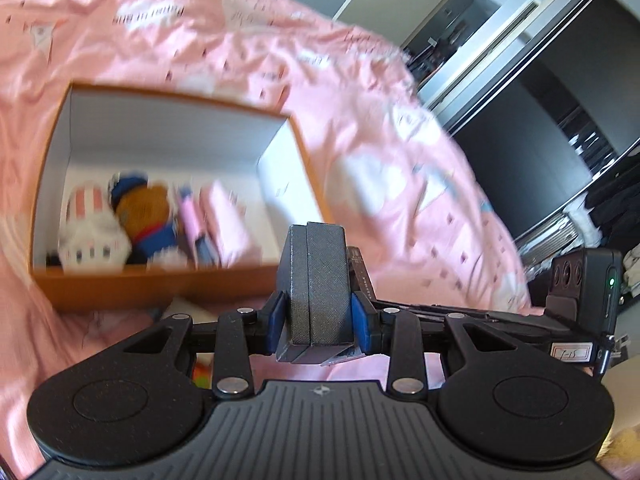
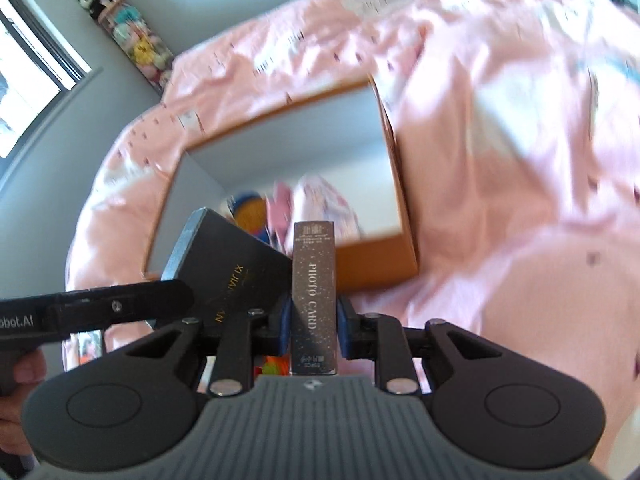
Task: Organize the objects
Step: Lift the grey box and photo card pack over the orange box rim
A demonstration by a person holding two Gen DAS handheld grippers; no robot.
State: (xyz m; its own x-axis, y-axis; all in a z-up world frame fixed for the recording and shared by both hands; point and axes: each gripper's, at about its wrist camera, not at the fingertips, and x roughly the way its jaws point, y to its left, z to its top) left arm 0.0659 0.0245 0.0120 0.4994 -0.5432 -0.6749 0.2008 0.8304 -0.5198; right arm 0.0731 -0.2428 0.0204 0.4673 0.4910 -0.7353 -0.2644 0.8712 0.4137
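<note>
Pink bedding [image 1: 360,92] covers the whole work surface, with a grey wall and a window behind it in the right wrist view; an orange box [image 1: 160,284] with white inner walls sits open on it, and serves as the landmark.

Just short of the orange box's near wall, the left gripper [image 1: 318,316] is clamped on a dark grey case [image 1: 316,280], its blue pads pressing both broad sides; the case stands on end, long axis pointing away toward the box. The right gripper [image 2: 312,320] is closed narrow on a brown photo card box [image 2: 313,292], also upright on its thin edge, long axis running forward to the orange box; it touches the dark case beside it. Both items seem held edge-on so they can slot in like books.

Inside the orange box, against its near wall, lie two soft toys [image 1: 120,220] and a pink packet [image 1: 228,220], blurred; free floor shows toward its far wall.
</note>
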